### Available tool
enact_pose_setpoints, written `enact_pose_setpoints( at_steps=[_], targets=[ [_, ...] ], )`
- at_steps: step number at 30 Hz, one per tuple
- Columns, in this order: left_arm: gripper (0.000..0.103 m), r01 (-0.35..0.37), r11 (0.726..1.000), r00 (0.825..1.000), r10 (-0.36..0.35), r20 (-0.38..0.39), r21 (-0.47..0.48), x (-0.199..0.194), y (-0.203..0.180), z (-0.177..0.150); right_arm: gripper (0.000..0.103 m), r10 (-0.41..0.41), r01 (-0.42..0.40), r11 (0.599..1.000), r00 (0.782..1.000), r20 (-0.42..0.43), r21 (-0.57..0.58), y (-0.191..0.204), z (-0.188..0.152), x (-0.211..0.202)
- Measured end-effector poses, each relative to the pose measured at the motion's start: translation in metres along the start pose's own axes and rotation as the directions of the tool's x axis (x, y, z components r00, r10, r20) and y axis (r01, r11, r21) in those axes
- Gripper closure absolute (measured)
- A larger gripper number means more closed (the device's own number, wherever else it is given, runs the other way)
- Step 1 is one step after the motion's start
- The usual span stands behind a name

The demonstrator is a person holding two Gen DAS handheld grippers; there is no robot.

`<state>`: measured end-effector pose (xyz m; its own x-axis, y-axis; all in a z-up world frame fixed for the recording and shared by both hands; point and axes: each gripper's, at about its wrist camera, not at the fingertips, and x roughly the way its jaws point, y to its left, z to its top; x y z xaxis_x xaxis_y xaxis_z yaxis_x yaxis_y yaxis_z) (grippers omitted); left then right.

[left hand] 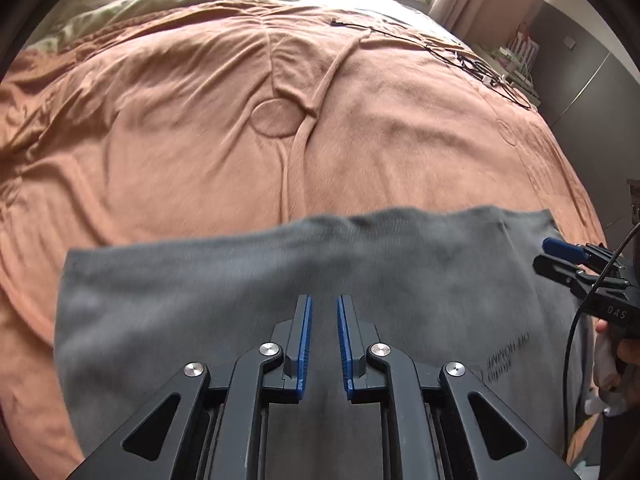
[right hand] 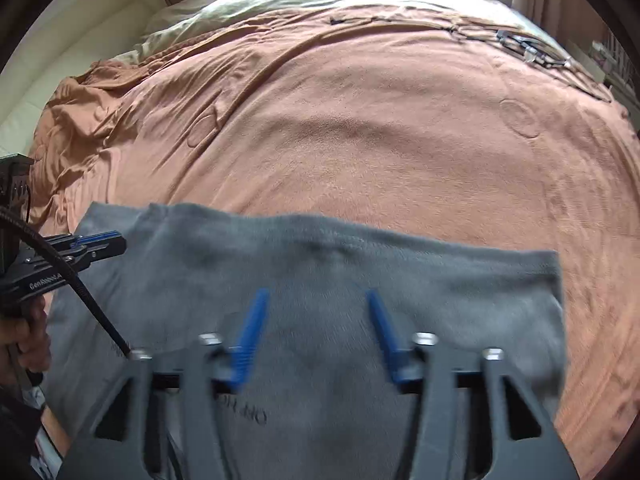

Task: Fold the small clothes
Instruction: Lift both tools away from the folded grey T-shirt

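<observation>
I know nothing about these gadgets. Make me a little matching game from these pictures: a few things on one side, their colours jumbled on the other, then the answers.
Things:
1. garment
2. blanket
3. pads
4. cable

Colours:
A. blue
B. black
C. grey
D. salmon

Pairs: 1-C, 2-D, 3-A, 4-B
</observation>
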<state>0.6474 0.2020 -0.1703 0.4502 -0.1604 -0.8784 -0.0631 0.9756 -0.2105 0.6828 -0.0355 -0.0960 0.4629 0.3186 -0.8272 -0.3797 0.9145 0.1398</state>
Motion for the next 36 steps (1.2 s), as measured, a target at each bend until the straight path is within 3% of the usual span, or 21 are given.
enact_pose_setpoints(
  at_steps=[2, 4, 10, 18, 25, 32, 36],
  targets=[
    [0.069, -0.012, 1.0, 1.0, 0.012, 0.008, -0.013, -0.012, 0.004, -0.013, 0.044, 0.018, -0.018, 1.0, 1.0, -0.009, 0.021, -0.004, -0.009, -0.011],
    [0.064, -0.02, 1.0, 1.0, 0.02, 0.017, -0.019, -0.024, 0.009, -0.026, 0.044, 0.004, -0.004, 1.0, 1.0, -0.013, 0.024, -0.007, -0.018, -0.023],
    [0.064, -0.041, 0.999, 0.999, 0.041, 0.01, -0.012, -0.05, 0.012, -0.065, 0.044, -0.055, 0.054, 0.998, 0.998, -0.04, -0.026, -0.01, -0.054, -0.052],
    [0.064, -0.076, 0.997, 0.997, 0.076, -0.015, -0.002, -0.07, 0.025, -0.138, 0.044, -0.055, 0.055, 0.998, 0.996, -0.069, -0.014, -0.021, -0.111, -0.08],
    [0.064, -0.068, 0.988, 0.998, 0.068, -0.004, -0.136, -0.089, 0.044, -0.201, 0.044, -0.059, 0.057, 0.997, 0.997, -0.046, -0.048, -0.024, -0.16, -0.115],
    [0.064, -0.111, 0.983, 0.992, 0.117, 0.037, -0.144, -0.099, 0.042, -0.247, 0.044, -0.137, 0.133, 0.989, 0.988, -0.067, -0.067, -0.024, -0.21, -0.129],
    [0.064, -0.093, 0.98, 0.994, 0.102, 0.043, -0.175, -0.105, 0.051, -0.264, 0.044, -0.157, 0.154, 0.987, 0.984, -0.086, -0.039, -0.026, -0.226, -0.13]
  ],
)
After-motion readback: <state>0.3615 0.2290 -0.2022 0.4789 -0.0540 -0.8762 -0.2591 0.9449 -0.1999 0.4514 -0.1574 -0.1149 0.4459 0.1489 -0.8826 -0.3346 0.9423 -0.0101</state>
